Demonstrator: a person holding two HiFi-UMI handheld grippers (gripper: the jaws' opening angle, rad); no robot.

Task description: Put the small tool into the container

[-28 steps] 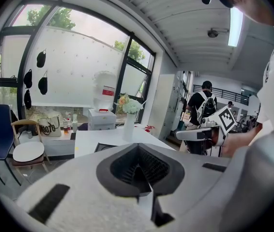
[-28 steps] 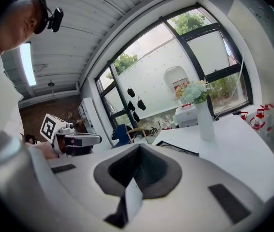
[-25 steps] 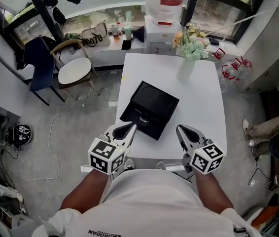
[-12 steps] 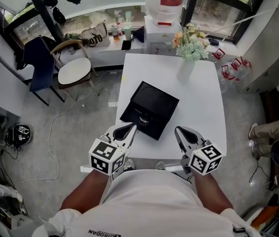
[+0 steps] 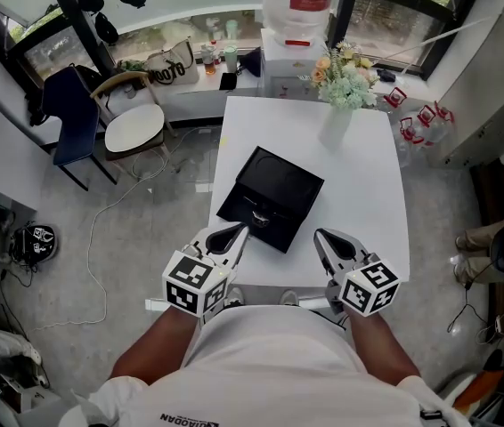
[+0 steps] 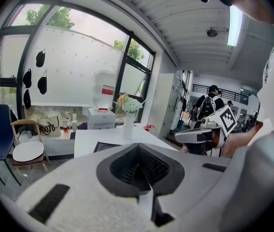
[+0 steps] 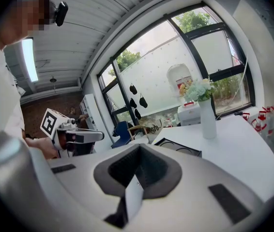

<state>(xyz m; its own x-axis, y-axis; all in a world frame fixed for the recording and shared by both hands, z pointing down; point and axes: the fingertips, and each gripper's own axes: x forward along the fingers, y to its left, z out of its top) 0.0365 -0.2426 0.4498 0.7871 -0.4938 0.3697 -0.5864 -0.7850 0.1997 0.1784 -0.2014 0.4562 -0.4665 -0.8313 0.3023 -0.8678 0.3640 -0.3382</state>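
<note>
A flat black container lies open in the middle of the white table. A small pale tool sits at its near end, but I cannot tell its shape. My left gripper hovers shut and holding nothing just short of the container's near left corner. My right gripper hovers shut and holding nothing to the right of that near edge. In the left gripper view the closed jaws hide most of the container. The right gripper view shows closed jaws with the container beyond them.
A white vase of flowers stands at the table's far right. A water dispenser is behind the table. A blue chair and a round stool stand on the floor at the left. A person's legs are at the right edge.
Both grippers stay almost still; the right one has crept a touch to the left. The person's legs at the right edge have shifted.
</note>
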